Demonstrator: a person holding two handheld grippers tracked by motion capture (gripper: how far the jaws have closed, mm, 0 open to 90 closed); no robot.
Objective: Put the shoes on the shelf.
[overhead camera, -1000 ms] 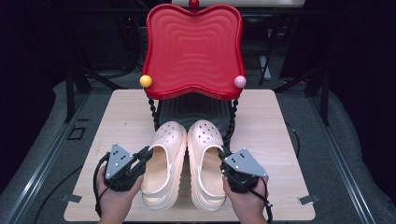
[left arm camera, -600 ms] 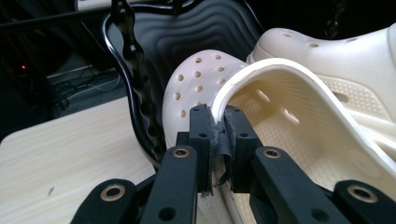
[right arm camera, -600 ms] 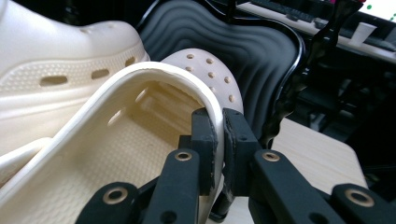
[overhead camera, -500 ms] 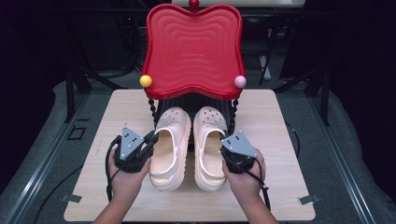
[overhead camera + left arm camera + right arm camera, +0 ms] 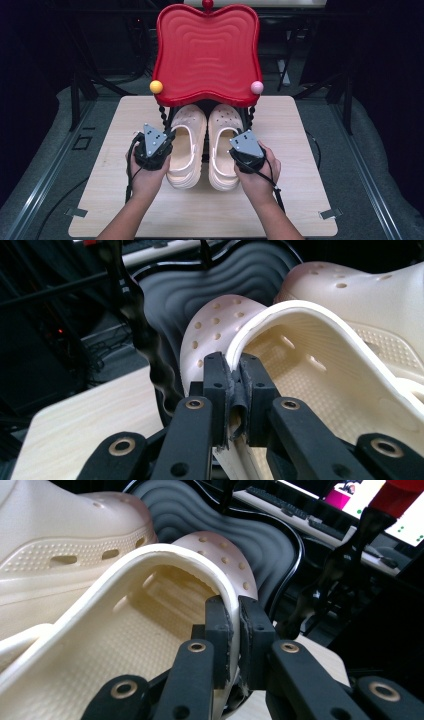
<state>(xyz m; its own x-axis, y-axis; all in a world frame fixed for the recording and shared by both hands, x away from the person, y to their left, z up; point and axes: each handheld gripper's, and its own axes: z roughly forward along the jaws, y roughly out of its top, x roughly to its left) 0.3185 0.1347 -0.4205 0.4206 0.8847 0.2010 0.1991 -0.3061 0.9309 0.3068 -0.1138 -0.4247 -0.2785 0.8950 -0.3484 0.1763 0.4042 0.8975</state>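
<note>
1. Both clogs are sliding forward across the table: a second ago they sat near the person's edge, and now their toes are tucking under the red shelf of the rack.
2. The left gripper is clamping the outer side wall of the left clog; its jaws are pressed together on the cream rim, with only that thin wall between the pads.
3. The right gripper is doing the same on the right clog, pinching its outer rim tight.
4. The two hands are travelling together, so the pair is staying side by side, just beside each other and pointing the same way.
5. This means the work of stowing the shoes beneath the shelf is well along: the toes are already under it and the heels are still out on the bare table.
6. The high view is hiding the toes, so I cannot tell whether they are touching anything at the back; probably a little more pushing is needed before letting go.
</note>
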